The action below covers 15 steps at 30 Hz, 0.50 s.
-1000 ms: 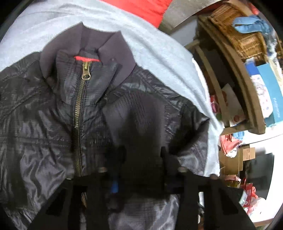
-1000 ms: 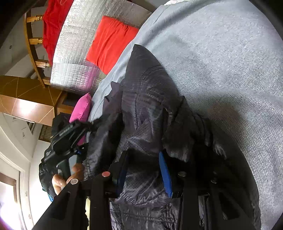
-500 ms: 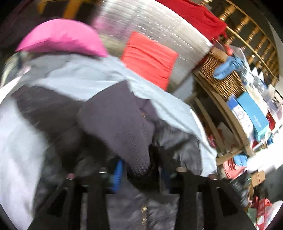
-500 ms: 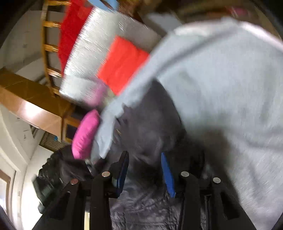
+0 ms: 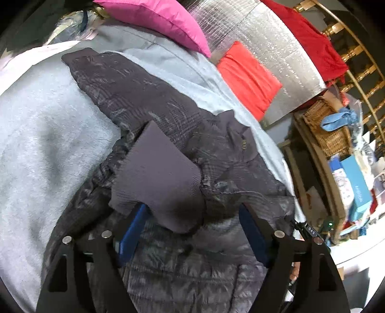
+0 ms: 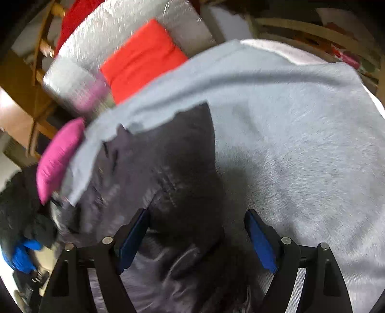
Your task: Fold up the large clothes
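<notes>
The dark quilted jacket (image 5: 168,134) lies on the grey blanket (image 5: 48,125), its long axis running toward the pink cushion (image 5: 163,21). Both grippers, left (image 5: 192,231) and right (image 6: 197,238), hang spread and empty above it; the ribbed cuff (image 5: 158,173) sits just ahead of the left fingers (image 5: 131,231).

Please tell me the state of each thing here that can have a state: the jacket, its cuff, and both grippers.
Dark quilted jacket: folded over, lying on the grey blanket.
Grey ribbed knit cuff: lying flat on top of the jacket.
Left gripper: open, jaws apart over the jacket.
Right gripper: open, nothing clamped between the blue pads.
</notes>
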Each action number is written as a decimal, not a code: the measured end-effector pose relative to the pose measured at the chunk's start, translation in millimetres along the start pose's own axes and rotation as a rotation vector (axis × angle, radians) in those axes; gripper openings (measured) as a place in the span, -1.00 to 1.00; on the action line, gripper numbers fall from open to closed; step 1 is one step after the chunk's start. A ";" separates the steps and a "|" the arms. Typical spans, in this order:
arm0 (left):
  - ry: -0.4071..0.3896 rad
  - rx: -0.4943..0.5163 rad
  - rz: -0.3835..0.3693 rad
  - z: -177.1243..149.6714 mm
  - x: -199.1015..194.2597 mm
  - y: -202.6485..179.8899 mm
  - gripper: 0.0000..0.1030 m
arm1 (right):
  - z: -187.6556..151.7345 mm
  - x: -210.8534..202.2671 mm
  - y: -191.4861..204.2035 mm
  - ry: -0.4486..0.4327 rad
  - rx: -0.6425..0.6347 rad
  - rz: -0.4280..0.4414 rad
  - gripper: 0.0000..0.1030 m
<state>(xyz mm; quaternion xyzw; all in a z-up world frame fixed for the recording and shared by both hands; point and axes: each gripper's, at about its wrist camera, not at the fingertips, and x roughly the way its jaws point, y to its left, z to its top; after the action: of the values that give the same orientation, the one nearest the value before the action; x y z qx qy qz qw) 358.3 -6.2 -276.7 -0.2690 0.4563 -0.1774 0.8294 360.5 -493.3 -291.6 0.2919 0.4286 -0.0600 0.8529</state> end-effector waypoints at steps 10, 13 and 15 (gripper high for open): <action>0.002 0.148 0.154 -0.8 43.9 -30.8 0.00 | 7.1 -6.3 -13.9 -0.065 -0.030 -0.086 -0.70; 0.028 0.106 0.140 -2.4 42.8 -19.7 -0.01 | 10.4 -19.9 -12.9 -0.072 -0.013 -0.053 -0.63; 0.017 0.109 0.137 -2.8 30.3 -17.4 -0.01 | 13.5 -41.3 -16.6 -0.094 0.025 0.010 -0.59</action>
<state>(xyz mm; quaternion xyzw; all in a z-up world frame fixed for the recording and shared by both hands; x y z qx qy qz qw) 370.8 -37.1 -287.4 -0.1900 0.4704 -0.1472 0.8491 338.2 -520.5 -261.1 0.3016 0.3859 -0.0749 0.8686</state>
